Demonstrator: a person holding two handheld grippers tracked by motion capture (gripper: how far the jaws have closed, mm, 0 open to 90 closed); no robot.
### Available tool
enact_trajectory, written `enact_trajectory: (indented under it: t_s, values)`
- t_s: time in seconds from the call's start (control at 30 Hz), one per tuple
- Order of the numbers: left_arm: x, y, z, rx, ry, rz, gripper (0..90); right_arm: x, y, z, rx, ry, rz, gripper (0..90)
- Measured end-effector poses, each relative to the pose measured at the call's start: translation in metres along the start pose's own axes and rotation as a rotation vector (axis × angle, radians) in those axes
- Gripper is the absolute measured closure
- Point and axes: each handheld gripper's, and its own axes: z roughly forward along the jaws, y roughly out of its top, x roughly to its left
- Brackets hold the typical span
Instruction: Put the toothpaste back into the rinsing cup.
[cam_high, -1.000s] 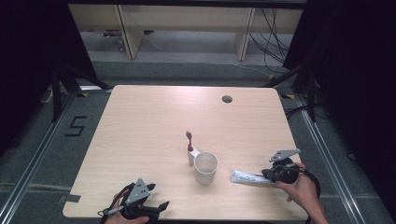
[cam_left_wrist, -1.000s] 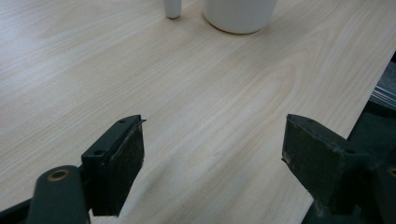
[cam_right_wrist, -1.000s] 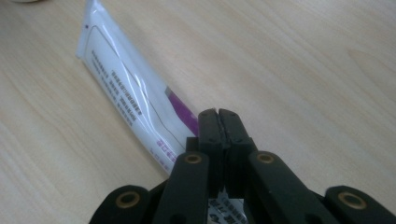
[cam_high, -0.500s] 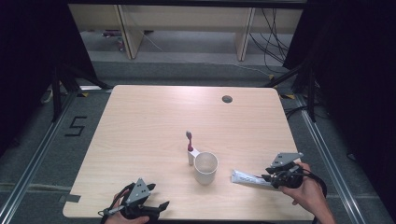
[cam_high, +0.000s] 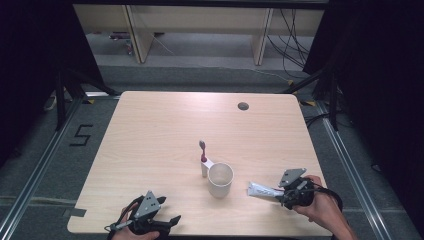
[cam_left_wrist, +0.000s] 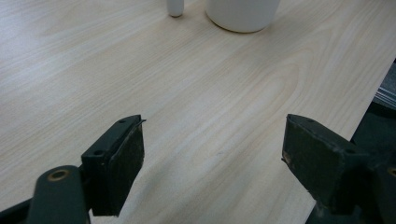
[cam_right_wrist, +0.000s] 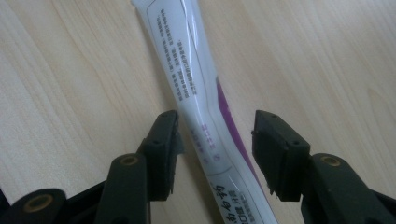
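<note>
Bare table (cam_high: 160, 130) stretches wide, with the cup (cam_high: 220, 179) and toothbrush (cam_high: 203, 156) standing mid-table as obstacles.

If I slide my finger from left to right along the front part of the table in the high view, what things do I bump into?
Left gripper → toothbrush → white cup → toothpaste tube → right gripper, its jaws on either side of the tube.

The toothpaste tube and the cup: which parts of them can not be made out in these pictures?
- Toothpaste tube: right gripper view, both ends cut off by the frame; the small print is too blurred to read.
- Toothpaste tube: high view, one end hidden under the right gripper.
- Cup: left gripper view, top cut off by the upper edge.
- Cup: high view, contents too small to tell.
</note>
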Motion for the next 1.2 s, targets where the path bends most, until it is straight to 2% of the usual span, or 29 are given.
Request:
enact_trajectory:
  t_s: [0.03, 0.07, 0.1, 0.2, 0.27, 0.3, 0.37, 0.4, 0.43, 0.47, 0.5, 0.53, 0.57, 0.6, 0.63, 0.7, 0.73, 0.77, 0.8, 0.83, 0.9, 0.93, 1.0, 1.03, 1.07, 1.2]
  values:
    - [0.001, 0.000, -0.001, 0.022, 0.007, 0.021, 20.5, 0.000, 0.001, 0.002, 0.008, 0.009, -0.008, 51.6]
    - [0.001, 0.000, -0.002, 0.024, 0.007, 0.026, 20.5, 0.001, 0.002, 0.003, 0.025, 0.004, -0.017, 51.3]
    - [0.000, 0.000, 0.000, 0.000, -0.004, -0.002, 20.5, 0.000, 0.003, 0.005, 0.028, 0.004, -0.030, 51.4]
    - [0.001, 0.000, -0.002, 0.025, 0.007, 0.024, 20.5, -0.001, 0.006, 0.009, 0.051, 0.013, -0.033, 52.2]
    - [0.000, 0.000, -0.001, 0.005, -0.001, -0.003, 20.5, -0.002, 0.007, 0.012, 0.064, 0.023, -0.040, 53.3]
    - [0.002, 0.001, -0.001, 0.018, 0.008, 0.021, 20.5, -0.003, 0.007, 0.014, 0.072, 0.030, -0.041, 55.4]
    - [0.001, 0.000, -0.002, 0.025, 0.010, 0.026, 20.5, -0.004, 0.008, 0.017, 0.085, 0.034, -0.046, 55.6]
    - [0.000, 0.000, -0.001, 0.010, 0.002, 0.008, 20.5, -0.005, 0.009, 0.018, 0.090, 0.041, -0.059, 56.6]
    - [0.001, 0.000, -0.002, 0.024, 0.009, 0.025, 20.5, -0.006, 0.010, 0.018, 0.095, 0.043, -0.073, 58.6]
    - [0.001, 0.001, -0.001, 0.022, 0.011, 0.022, 20.5, -0.006, 0.011, 0.017, 0.100, 0.041, -0.078, 61.0]
    - [0.000, 0.000, 0.000, 0.003, 0.001, 0.005, 20.5, -0.009, 0.013, 0.018, 0.096, 0.053, -0.113, 62.8]
    - [0.001, 0.000, -0.001, 0.023, 0.008, 0.024, 20.5, -0.008, 0.015, 0.018, 0.111, 0.050, -0.091, 64.4]
    - [-0.002, 0.000, -0.001, 0.005, 0.000, 0.003, 20.5, -0.009, 0.017, 0.019, 0.116, 0.058, -0.104, 65.5]
    - [-0.002, 0.000, -0.001, 0.007, 0.000, 0.001, 20.5, -0.011, 0.019, 0.019, 0.120, 0.065, -0.126, 66.3]
    - [0.000, 0.001, -0.001, 0.012, -0.002, 0.013, 20.5, -0.010, 0.020, 0.018, 0.136, 0.072, -0.094, 66.8]
    - [-0.001, 0.000, -0.001, 0.007, -0.002, 0.006, 20.5, -0.014, 0.022, 0.019, 0.148, 0.090, -0.109, 67.6]
    - [-0.001, 0.000, -0.001, 0.004, -0.001, -0.001, 20.5, -0.015, 0.024, 0.019, 0.170, 0.097, -0.101, 68.2]
    - [-0.002, 0.000, -0.001, 0.005, -0.001, -0.003, 20.5, -0.018, 0.025, 0.019, 0.178, 0.118, -0.120, 68.9]
    - [-0.001, 0.001, -0.001, 0.007, -0.001, 0.007, 20.5, -0.018, 0.026, 0.018, 0.197, 0.122, -0.095, 69.5]
    - [-0.002, 0.001, 0.000, -0.004, -0.001, -0.007, 20.5, -0.021, 0.027, 0.019, 0.206, 0.131, -0.112, 70.1]
    - [-0.001, 0.001, -0.001, 0.009, 0.000, 0.008, 20.5, -0.023, 0.028, 0.020, 0.212, 0.144, -0.112, 71.1]
    - [-0.002, 0.000, -0.002, 0.011, 0.001, 0.006, 20.5, -0.024, 0.029, 0.020, 0.214, 0.131, -0.095, 71.8]
    - [-0.001, 0.001, -0.001, 0.009, -0.002, 0.012, 20.5, -0.026, 0.031, 0.022, 0.226, 0.137, -0.105, 73.9]
    - [-0.002, 0.001, -0.001, -0.002, -0.001, -0.001, 20.5, -0.027, 0.031, 0.023, 0.238, 0.140, -0.106, 76.2]
    - [-0.001, 0.001, -0.001, 0.006, 0.000, 0.006, 20.5, -0.028, 0.031, 0.024, 0.238, 0.131, -0.099, 76.2]
    - [-0.001, 0.001, -0.001, 0.009, -0.002, 0.012, 20.5, -0.029, 0.033, 0.028, 0.255, 0.146, -0.108, 76.2]
